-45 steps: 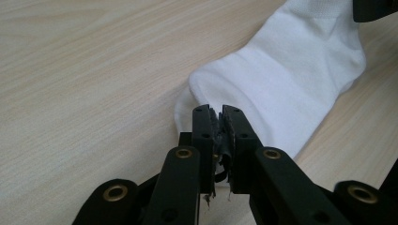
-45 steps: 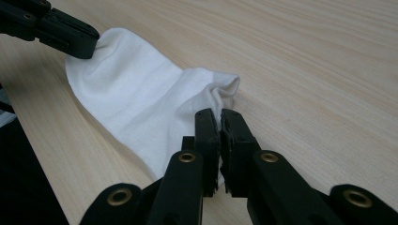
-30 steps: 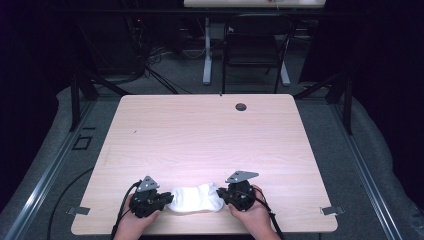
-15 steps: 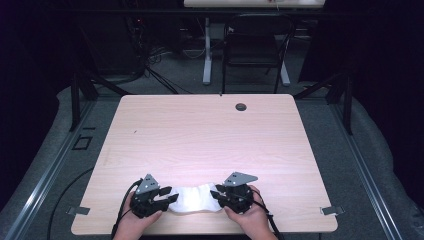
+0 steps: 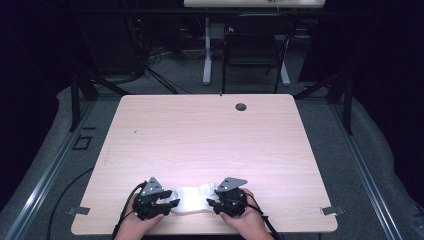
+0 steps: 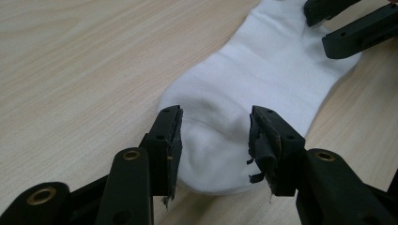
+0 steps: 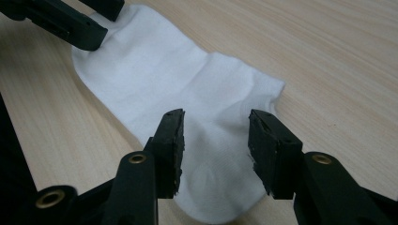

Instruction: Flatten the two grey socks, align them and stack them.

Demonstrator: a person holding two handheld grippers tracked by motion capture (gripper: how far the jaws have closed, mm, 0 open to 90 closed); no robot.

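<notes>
I have the white sock lying flat at the near edge of the table, stretched between my two tools. The left tool sits released, jaws apart over one end; the right tool likewise straddles the other end, gripping nothing. Laying out looks done; any fold is not yet begun.

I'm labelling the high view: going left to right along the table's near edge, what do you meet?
Left gripper, black with a grey plate on top → flat white fabric sock → right gripper, also black with a grey plate.
</notes>
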